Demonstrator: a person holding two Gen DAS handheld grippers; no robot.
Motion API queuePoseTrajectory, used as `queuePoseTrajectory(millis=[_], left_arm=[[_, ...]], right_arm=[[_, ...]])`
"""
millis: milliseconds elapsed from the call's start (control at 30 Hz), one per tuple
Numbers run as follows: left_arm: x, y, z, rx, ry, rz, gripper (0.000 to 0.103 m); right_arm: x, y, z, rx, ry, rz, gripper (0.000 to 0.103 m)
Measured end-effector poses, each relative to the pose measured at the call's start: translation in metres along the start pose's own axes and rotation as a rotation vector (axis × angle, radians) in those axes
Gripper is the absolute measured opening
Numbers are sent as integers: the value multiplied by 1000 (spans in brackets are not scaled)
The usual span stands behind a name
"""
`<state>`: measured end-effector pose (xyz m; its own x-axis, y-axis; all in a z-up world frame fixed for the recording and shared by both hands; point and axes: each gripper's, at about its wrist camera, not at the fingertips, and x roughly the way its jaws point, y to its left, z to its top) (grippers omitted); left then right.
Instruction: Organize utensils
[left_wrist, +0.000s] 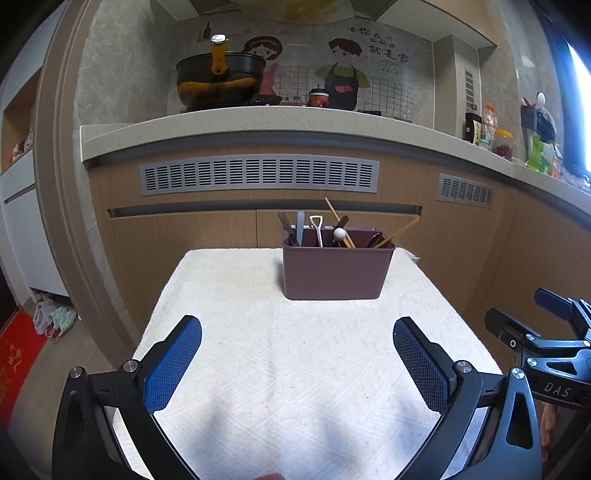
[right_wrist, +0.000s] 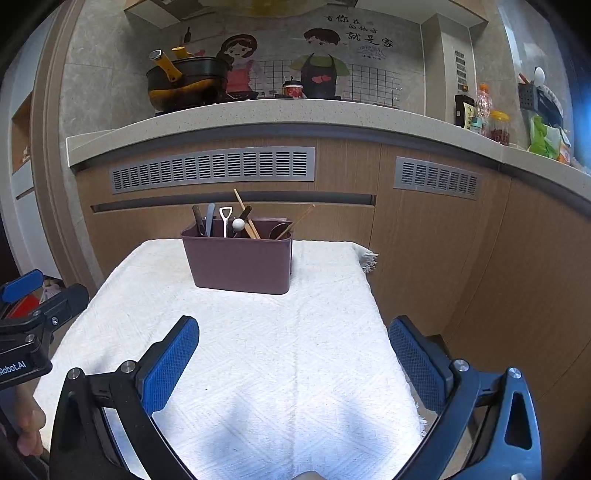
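At the far end of the white cloth (left_wrist: 295, 350) stands a maroon plastic caddy (left_wrist: 334, 271), holding chopsticks (left_wrist: 341, 225), a spoon (left_wrist: 317, 229) and dark handles (upright or leaning). Nearer, left gripper (left_wrist: 297, 354) and right gripper (right_wrist: 293, 354) gape wide, empty.

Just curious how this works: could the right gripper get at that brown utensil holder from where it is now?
Probably yes. The right gripper, jaws open and empty, faces the utensil holder across bare white cloth, with nothing between.

Left tool (left_wrist: 297, 354) and right tool (right_wrist: 293, 354) gape wide, holding nothing.
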<state>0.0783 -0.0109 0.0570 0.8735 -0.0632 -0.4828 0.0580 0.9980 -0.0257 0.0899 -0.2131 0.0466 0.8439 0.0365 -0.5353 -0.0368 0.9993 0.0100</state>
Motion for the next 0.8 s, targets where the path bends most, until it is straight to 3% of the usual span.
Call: queuePoseTrajectory(millis=[800], left_arm=[[6, 1, -2, 7, 20, -14, 103]], right_arm=[[1, 0, 0, -15, 8, 6, 102]])
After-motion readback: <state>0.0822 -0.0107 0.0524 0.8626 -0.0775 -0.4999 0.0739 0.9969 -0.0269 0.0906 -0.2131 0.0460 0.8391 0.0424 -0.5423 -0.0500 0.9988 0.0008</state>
